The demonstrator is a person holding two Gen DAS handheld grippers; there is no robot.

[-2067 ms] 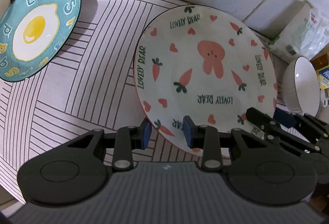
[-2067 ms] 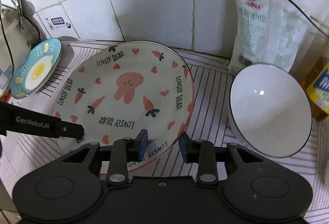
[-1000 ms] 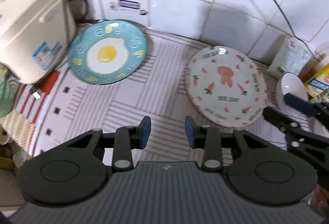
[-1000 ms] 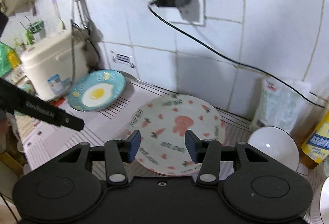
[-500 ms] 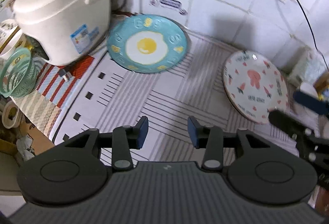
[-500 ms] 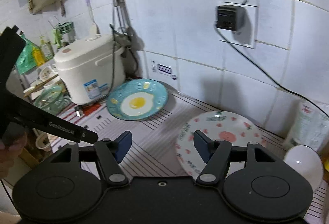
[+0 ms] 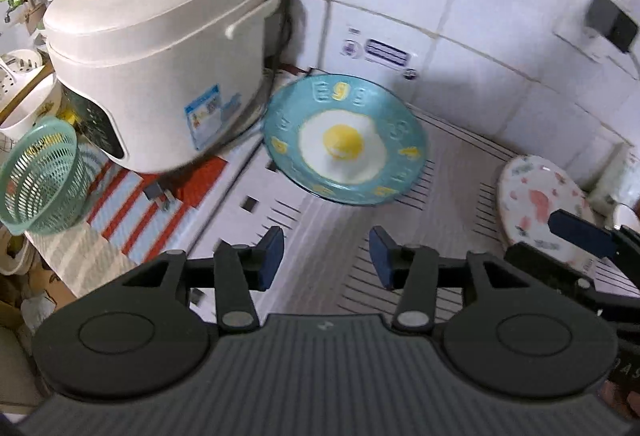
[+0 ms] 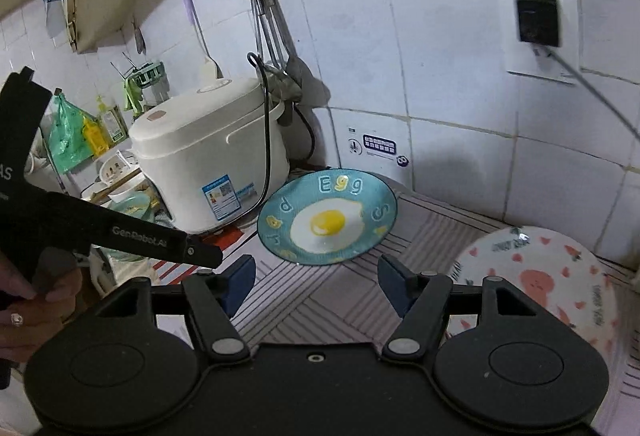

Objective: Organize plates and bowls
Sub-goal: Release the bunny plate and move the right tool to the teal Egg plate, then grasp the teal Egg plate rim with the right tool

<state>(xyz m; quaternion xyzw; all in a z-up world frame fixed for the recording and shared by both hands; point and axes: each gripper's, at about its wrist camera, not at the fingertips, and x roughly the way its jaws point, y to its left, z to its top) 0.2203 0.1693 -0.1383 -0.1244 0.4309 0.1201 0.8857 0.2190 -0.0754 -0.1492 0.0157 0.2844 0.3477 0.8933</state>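
A teal plate with a fried-egg picture [image 7: 344, 146] [image 8: 326, 222] lies on the striped mat beside the rice cooker. A white plate with a pink rabbit [image 7: 540, 200] [image 8: 552, 284] lies to its right. My left gripper [image 7: 326, 262] is open and empty, held above the mat in front of the teal plate. My right gripper [image 8: 316, 286] is open and empty, also short of the teal plate; its fingers [image 7: 580, 232] show at the right of the left wrist view, over the rabbit plate. A white bowl's edge [image 7: 628, 214] peeks in at far right.
A cream rice cooker [image 7: 156, 48] [image 8: 208, 152] stands left of the teal plate with its cord behind. A green mesh basket [image 7: 40, 176] sits at the left edge. The tiled wall [image 8: 460, 76] with a socket [image 8: 536, 18] backs the counter. Utensils hang above the cooker.
Both grippers have pulled back and up from the rabbit plate and swung left toward the teal egg plate and rice cooker. Both jaws stand wider open than before.
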